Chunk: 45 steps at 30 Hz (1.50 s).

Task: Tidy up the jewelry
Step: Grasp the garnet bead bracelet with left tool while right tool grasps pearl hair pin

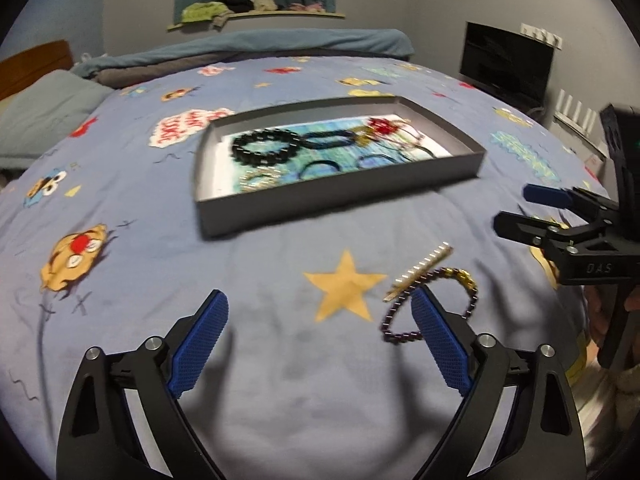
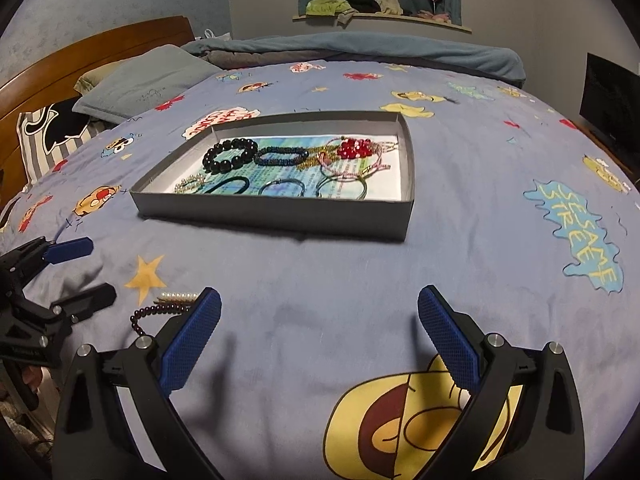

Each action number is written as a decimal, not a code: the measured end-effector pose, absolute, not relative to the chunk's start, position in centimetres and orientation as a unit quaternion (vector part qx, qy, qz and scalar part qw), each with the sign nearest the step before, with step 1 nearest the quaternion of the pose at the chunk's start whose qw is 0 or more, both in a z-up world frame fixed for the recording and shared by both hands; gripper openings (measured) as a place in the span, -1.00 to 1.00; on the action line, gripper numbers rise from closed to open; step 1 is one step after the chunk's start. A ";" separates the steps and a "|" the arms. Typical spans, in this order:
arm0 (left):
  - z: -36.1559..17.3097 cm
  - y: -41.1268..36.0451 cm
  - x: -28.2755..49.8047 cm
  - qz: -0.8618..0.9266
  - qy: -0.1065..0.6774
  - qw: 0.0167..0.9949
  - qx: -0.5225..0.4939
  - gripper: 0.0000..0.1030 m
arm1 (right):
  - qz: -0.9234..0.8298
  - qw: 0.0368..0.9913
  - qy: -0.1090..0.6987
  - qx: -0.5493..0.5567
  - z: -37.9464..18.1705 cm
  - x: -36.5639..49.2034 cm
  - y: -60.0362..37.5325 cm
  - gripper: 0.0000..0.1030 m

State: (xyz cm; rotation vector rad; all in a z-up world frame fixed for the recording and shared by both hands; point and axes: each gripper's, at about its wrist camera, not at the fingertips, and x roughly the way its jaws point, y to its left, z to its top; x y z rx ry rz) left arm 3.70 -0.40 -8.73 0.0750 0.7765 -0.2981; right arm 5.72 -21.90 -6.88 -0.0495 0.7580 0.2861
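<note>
Gaping left claw [image 1: 320,308] beside bracelet [image 1: 430,304]; tray [image 1: 340,196] apart.

Open bedspread [image 2: 320,280] lies between both spread hand-held grippers and the walled grey tray [image 2: 280,216]; the purple bead bracelet [image 1: 432,304] and pearl strip [image 1: 420,272] obstruct the left hand-held gripper [image 1: 320,316].
</note>
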 end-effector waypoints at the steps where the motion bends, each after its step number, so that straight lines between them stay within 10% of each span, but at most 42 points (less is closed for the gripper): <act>1: -8.8 -0.7 3.8 -0.149 0.379 0.912 0.039 0.49 | 0.140 0.918 0.369 -0.024 -6.9 5.7 -21.9 0.89; 5: -9.6 -1.9 4.1 -0.185 0.400 0.897 0.038 -0.06 | 0.141 0.919 0.366 -0.028 -6.9 5.5 -21.7 0.89; 17: -11.0 -3.4 4.0 -0.216 0.421 0.878 0.069 -0.86 | 0.144 0.920 0.364 -0.031 -6.6 5.6 -21.6 0.89; 45: -9.7 3.7 5.3 -0.155 0.399 0.903 0.021 -0.88 | 0.224 0.894 0.364 -0.132 -9.1 4.6 -13.6 0.38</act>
